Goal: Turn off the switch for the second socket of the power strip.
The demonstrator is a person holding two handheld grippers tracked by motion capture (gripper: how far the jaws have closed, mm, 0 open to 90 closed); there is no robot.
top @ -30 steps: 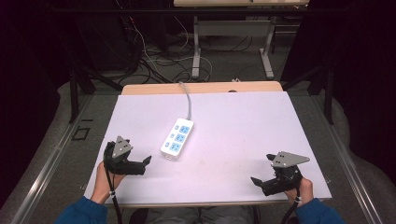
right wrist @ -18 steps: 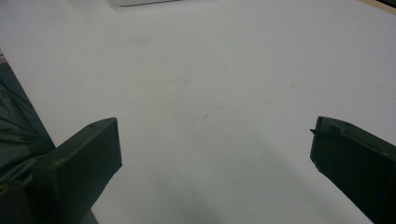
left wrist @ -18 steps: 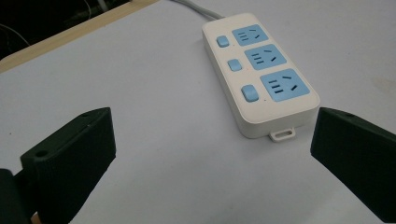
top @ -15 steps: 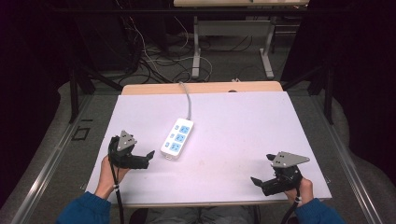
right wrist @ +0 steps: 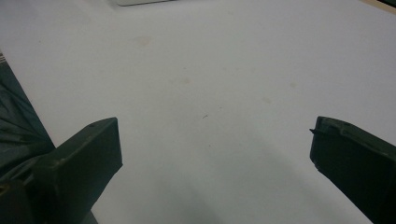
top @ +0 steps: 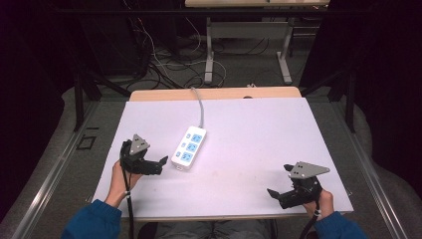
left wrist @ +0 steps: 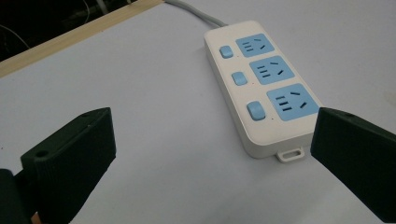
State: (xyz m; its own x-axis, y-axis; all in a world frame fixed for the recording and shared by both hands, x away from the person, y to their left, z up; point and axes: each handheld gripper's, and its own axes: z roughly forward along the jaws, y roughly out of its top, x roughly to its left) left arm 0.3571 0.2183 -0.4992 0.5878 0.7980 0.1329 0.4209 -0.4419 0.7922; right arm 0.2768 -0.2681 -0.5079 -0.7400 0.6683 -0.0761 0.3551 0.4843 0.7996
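Fingers of the left gripper [top: 160,164] stand spread wide and hold nothing, their tips just short of the near end of the power strip [top: 189,148]; in the left gripper view the two black jaws frame that end of the strip [left wrist: 261,79], one of them close beside its corner. White, with three blue sockets and three blue switches, the strip lies flat on the white table [top: 249,129], left of centre, angled away from the person, its grey cord [top: 200,107] running off over the far edge. Well apart, near the front right corner, the right gripper [top: 276,194] rests low over bare tabletop, its jaws likewise parted and empty, as the right gripper view confirms. Judged from this layout, the step in hand is the left gripper's approach to the strip, with no contact yet made. A grasp would next call for advancing until the jaws straddle the strip's near end across its width, then closing squarely so the smooth casing does not skid or pivot on the table.
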